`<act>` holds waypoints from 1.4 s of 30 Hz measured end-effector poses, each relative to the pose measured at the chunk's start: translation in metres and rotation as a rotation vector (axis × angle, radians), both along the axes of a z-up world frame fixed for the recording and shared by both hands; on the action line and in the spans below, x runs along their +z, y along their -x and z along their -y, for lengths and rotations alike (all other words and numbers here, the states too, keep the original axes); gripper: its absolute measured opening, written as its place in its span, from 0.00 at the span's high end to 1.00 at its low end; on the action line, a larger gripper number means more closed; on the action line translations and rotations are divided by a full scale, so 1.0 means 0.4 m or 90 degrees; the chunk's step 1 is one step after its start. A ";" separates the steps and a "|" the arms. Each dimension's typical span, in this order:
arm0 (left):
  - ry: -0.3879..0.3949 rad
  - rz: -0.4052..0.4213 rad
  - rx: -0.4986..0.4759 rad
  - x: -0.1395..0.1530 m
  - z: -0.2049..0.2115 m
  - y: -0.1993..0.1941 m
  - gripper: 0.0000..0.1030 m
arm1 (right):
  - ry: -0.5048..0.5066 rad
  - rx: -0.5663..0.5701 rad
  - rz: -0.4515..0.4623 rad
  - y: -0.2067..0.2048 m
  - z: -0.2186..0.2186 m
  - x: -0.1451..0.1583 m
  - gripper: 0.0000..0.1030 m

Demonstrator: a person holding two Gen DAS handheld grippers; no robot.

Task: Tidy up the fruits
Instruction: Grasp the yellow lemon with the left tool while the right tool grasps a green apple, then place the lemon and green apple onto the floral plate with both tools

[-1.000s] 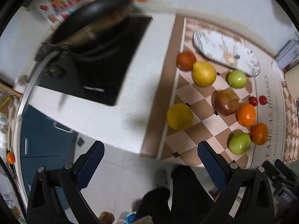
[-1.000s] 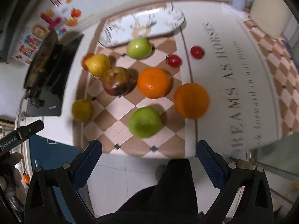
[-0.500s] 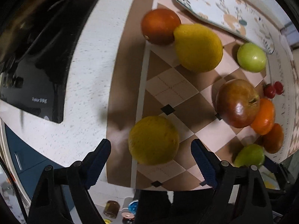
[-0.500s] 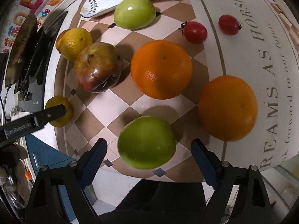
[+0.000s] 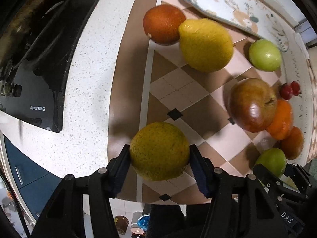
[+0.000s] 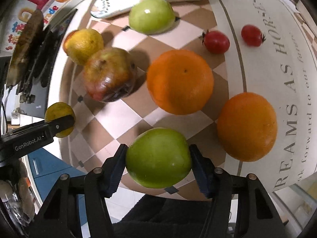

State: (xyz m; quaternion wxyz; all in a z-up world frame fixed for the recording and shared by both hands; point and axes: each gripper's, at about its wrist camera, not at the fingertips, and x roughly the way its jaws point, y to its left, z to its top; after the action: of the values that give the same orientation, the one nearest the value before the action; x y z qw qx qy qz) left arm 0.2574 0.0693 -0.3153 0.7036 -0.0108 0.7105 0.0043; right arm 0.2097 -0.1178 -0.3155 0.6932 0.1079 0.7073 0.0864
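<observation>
In the left wrist view a yellow-green citrus fruit (image 5: 158,146) lies at the checkered mat's (image 5: 174,91) near left edge. My left gripper (image 5: 159,156) points down over it, jaws closing, both pads touching its sides. In the right wrist view a green apple (image 6: 156,154) sits at the mat's front. My right gripper (image 6: 158,158) has its jaws closing on it, pads against both sides. The left gripper's finger (image 6: 59,125) and its fruit (image 6: 57,109) show at that view's left.
Also on the mat are a lemon (image 5: 206,45), a dark orange (image 5: 162,23), a second green apple (image 6: 150,15), a red-brown apple (image 6: 109,75), two oranges (image 6: 180,81), and two cherry tomatoes (image 6: 216,41). A patterned oval plate (image 5: 227,6) lies behind them. A black cooktop (image 5: 29,79) is at left.
Both grippers came down onto the mat. The left jaws narrowed around the yellow-green fruit and the right jaws around the green apple, from wide open to touching.
</observation>
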 end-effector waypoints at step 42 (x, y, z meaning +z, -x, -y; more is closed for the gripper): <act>0.118 -0.061 0.047 -0.010 0.134 -0.696 0.46 | 0.039 0.100 0.047 -0.805 0.040 -0.051 0.24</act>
State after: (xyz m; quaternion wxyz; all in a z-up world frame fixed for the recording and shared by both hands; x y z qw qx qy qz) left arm 0.5357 0.0157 -0.3195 0.6642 -0.1017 0.7398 -0.0346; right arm 0.5318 -0.1339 -0.3361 0.7129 0.0277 0.6899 0.1227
